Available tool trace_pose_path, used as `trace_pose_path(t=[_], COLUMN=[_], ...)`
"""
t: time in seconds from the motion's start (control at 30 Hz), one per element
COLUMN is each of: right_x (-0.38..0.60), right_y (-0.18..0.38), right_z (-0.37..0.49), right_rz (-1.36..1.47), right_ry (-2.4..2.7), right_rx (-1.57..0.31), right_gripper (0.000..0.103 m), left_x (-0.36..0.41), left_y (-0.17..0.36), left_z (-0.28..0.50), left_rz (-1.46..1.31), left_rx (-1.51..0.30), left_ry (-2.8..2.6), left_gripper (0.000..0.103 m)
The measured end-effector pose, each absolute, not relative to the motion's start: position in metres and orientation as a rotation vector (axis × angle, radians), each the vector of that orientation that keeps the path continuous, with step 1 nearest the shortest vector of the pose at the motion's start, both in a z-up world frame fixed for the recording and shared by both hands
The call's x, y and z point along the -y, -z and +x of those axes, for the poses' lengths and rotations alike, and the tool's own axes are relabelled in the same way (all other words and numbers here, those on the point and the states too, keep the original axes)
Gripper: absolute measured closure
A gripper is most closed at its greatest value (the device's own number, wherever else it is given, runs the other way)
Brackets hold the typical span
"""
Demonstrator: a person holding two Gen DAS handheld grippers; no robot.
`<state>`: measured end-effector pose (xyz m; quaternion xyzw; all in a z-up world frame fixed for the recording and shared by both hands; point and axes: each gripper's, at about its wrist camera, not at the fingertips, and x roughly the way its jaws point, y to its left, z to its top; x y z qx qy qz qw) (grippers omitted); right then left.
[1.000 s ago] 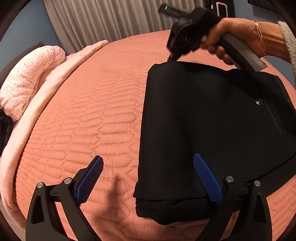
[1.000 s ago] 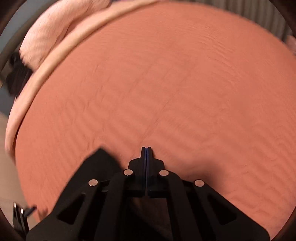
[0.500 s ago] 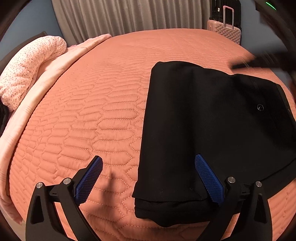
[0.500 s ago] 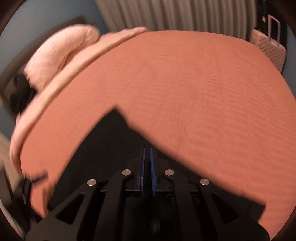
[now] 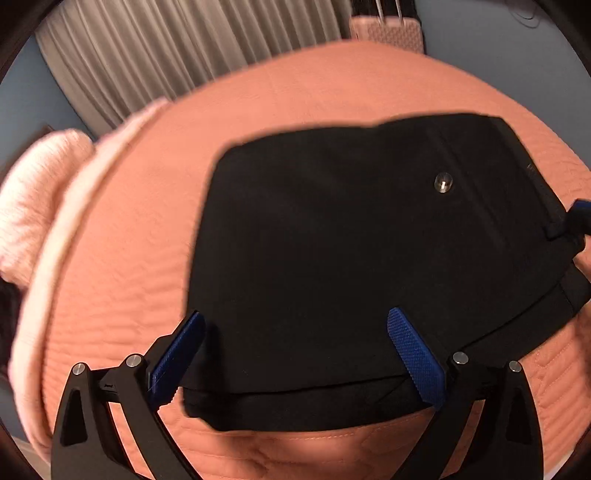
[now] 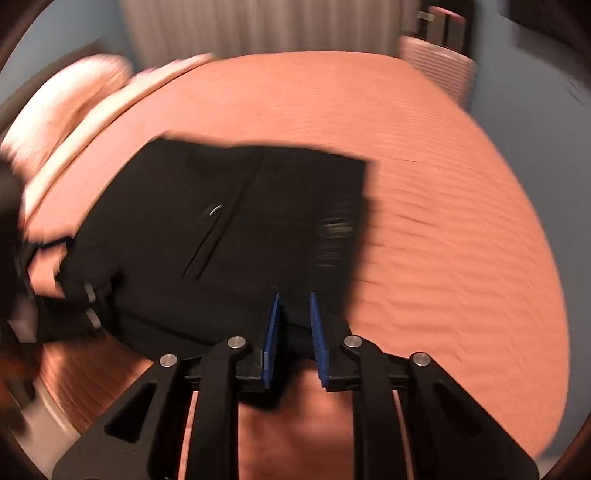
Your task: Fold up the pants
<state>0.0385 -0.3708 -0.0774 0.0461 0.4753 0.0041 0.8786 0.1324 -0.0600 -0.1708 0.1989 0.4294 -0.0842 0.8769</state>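
The black pants [image 5: 351,251] lie folded into a compact stack on the salmon quilted bed, with a metal button [image 5: 443,182] on top. My left gripper [image 5: 295,343] is wide open, its blue pads straddling the near edge of the stack. In the right wrist view, which is blurred, the pants [image 6: 221,229] lie ahead, and my right gripper [image 6: 293,332] is partly open over their near right edge, holding nothing. A right fingertip [image 5: 581,208] peeks in at the far right of the left wrist view.
The salmon quilt [image 5: 332,85] covers the bed. Pink pillows and a folded pink blanket [image 5: 40,206] lie at the left. Grey curtains [image 5: 177,48] and a pink suitcase [image 5: 388,31] stand behind the bed.
My right gripper has pulled back from the far corner of the pants to their near right edge and its jaws have parted. My left gripper has shifted right, over the pants' near edge.
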Motion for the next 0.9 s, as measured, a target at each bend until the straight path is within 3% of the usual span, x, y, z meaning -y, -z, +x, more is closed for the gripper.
trace_pose_path(t=[0.07, 0.1, 0.13, 0.23, 0.3, 0.4, 0.53, 0.9], right_x=[0.384, 0.39, 0.401, 0.42, 0.43, 0.431, 0.426, 0.387], right_y=[0.076, 0.077, 0.081, 0.097, 0.115, 0.134, 0.142, 0.135], right_z=[0.038, 0.034, 0.028, 0.031, 0.037, 0.026, 0.038, 0.084], right_rz=[0.126, 0.148, 0.23, 0.435, 0.53, 0.687, 0.725, 0.707], right_ry=[0.063, 0.096, 0.101, 0.013, -0.018, -0.113, -0.221, -0.41], right_rx=[-1.002, -1.01, -1.009, -1.018, -1.046, -1.011, -0.946, -0.969], right_gripper=[0.064, 0.042, 0.033, 0.024, 0.023, 0.012, 0.012, 0.012], left_x=[0.054, 0.048, 0.04, 0.007, -0.025, -0.072, -0.088, -0.014], left_y=[0.154, 0.147, 0.141, 0.138, 0.145, 0.166, 0.191, 0.194], left_z=[0.129, 0.129, 0.132, 0.147, 0.157, 0.171, 0.183, 0.214], left_rz=[0.373, 0.34, 0.296, 0.205, 0.114, -0.163, -0.401, -0.126], left_rx=[-0.899, -0.907, -0.909, -0.947, -0.993, -1.062, -1.11, -1.125], left_ry=[0.184, 0.179, 0.177, 0.141, 0.119, 0.214, 0.297, 0.388], left_gripper=[0.005, 0.005, 0.005, 0.005, 0.005, 0.005, 0.005, 0.006])
